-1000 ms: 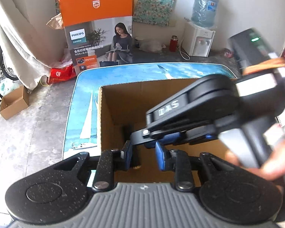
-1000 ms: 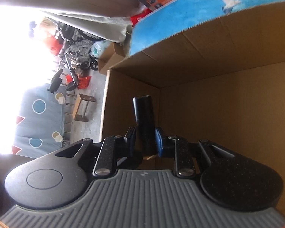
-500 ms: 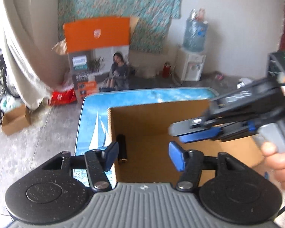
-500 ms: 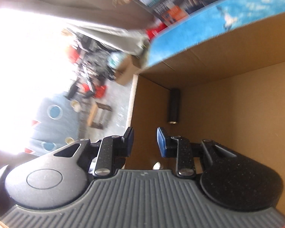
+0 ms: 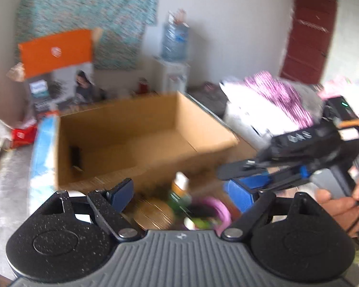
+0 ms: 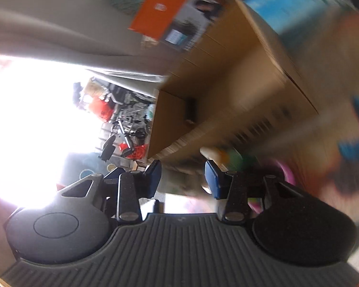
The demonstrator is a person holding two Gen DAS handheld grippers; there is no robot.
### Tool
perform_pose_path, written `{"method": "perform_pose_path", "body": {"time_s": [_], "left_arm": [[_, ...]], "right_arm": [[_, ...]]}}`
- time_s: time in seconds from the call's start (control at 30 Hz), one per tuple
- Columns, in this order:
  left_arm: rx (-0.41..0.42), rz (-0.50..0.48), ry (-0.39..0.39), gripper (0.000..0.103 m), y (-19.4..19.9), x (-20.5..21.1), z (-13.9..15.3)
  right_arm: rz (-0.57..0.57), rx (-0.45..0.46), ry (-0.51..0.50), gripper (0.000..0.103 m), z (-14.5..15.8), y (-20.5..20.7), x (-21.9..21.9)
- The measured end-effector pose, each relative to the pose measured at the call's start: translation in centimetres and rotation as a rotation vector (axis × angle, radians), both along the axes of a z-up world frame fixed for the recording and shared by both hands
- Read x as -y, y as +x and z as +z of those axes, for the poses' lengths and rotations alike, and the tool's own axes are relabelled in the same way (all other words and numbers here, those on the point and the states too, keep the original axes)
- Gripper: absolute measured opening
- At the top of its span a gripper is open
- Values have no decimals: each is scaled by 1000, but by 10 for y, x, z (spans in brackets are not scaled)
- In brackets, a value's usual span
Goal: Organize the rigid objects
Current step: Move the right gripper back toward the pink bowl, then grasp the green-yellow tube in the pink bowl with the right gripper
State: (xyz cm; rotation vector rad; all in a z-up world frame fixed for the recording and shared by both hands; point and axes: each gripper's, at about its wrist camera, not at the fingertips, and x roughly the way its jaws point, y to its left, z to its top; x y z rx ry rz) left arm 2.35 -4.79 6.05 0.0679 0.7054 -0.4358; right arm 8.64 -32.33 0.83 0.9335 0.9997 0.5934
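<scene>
Cardboard box (image 5: 136, 129) beyond both grippers, black cylinder (image 5: 75, 156) upright in its far-left corner, blurred small items (image 5: 179, 201) just ahead of the left gripper (image 5: 179, 191), jaws just opened wide and empty, right gripper (image 6: 182, 175) tilted, jaws parting, empty, hand (image 5: 339, 201) gripping its handle.

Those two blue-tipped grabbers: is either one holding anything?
No. The left gripper and right gripper are both open and empty; the black cylinder stands in the cardboard box.
</scene>
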Motion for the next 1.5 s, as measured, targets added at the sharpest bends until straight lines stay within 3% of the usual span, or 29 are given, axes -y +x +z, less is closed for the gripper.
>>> {"method": "perform_pose_path", "body": {"time_s": [0.1,0.17,0.4,0.6,1.0,1.5], "left_arm": [[-48,-31,39,81,1,23,-31],[-88,-40,82,64,7,34,-50],[-187,-5,73,51,25,44,-83],[-177,42,105,50,33,45,-92],[-236,33,10,55,48,42,-99],[-150,-18,31,38,31,60,-94]], "right_arm": [[-25,-82,33,41,-37,-8,-9],[-28,-93,-4,41,-49,-5,-13],[40,-54,-153,41,-51,18,-32],[59,-102,-151,41,-61,21,-30],[51,-141,-126,41,-66,19,-24],[74,-137,-113,43,-67,17,-28]]}}
